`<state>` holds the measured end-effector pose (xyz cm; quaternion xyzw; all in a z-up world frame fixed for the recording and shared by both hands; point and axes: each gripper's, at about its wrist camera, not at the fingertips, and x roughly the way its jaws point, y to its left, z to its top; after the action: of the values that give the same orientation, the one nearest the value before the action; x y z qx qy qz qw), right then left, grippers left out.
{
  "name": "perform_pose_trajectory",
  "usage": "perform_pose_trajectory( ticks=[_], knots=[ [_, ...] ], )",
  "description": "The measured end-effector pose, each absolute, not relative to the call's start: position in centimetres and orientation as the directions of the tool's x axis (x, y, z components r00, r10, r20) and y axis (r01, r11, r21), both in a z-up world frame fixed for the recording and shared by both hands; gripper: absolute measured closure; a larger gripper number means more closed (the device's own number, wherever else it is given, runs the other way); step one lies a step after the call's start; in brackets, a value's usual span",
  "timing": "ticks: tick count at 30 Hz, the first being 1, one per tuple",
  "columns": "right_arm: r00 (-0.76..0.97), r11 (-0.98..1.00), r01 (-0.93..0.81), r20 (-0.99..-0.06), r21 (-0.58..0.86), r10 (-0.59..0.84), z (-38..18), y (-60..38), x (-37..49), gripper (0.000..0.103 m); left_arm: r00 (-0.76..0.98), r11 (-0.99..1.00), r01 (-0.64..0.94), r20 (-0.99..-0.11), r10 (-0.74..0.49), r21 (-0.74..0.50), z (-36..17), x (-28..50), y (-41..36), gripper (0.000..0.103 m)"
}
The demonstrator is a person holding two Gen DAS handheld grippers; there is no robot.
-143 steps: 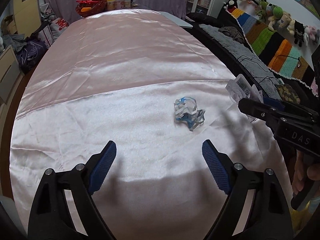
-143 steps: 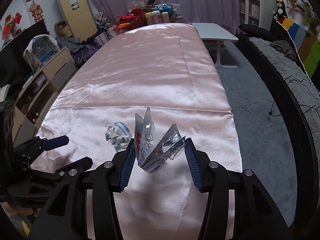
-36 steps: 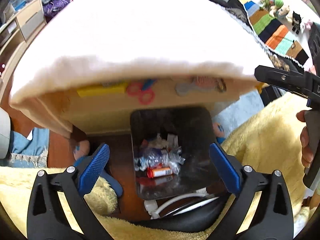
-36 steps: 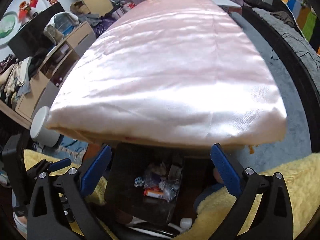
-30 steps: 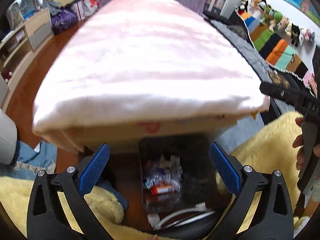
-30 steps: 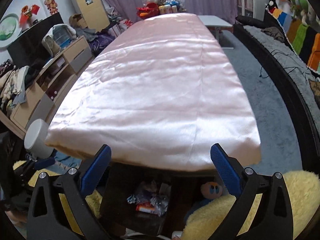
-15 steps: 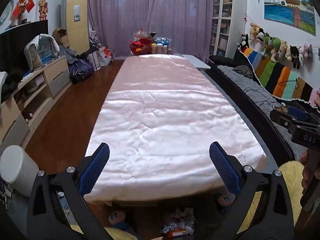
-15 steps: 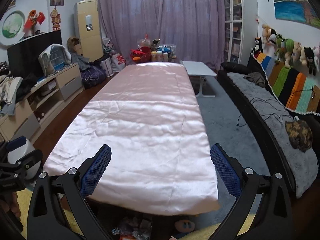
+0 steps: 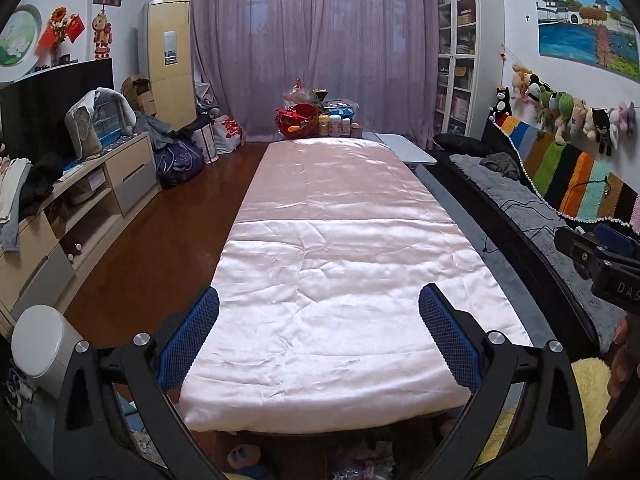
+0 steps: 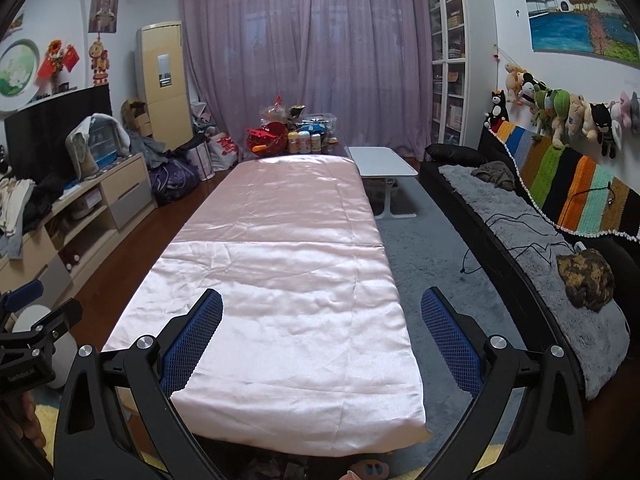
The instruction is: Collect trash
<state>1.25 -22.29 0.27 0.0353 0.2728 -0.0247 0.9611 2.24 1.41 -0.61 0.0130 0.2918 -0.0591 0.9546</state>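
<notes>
Both grippers had risen from the bin to look level down the long table, and the two crumpled wrappers that lay on the pink cloth earlier were gone from it. Left gripper (image 9: pixel 319 338) hung over the near end with its jaws spread wide and nothing between them; right gripper (image 10: pixel 321 342) did the same, jaws equally wide and bare. Trash (image 9: pixel 362 468) showed only as a dim clutter under the table's near edge, too dark and cut off to tell its long axis or which way it pointed. Pink satin cloth (image 9: pixel 340 248) ran lengthwise away toward the purple curtain (image 9: pixel 312 40), with bottles (image 9: pixel 334 124) at its far end.
</notes>
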Motion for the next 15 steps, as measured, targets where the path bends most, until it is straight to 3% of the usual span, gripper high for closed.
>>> perform_pose_trajectory(
  ticks=[15],
  knots=[
    [0.841,0.998,0.05,-0.541,0.038,-0.022,0.2,-20.6,0.1,0.003,0.826,0.995,0.092,-0.555,-0.096,-0.035,-0.4,1.3,2.3,0.008]
  ],
)
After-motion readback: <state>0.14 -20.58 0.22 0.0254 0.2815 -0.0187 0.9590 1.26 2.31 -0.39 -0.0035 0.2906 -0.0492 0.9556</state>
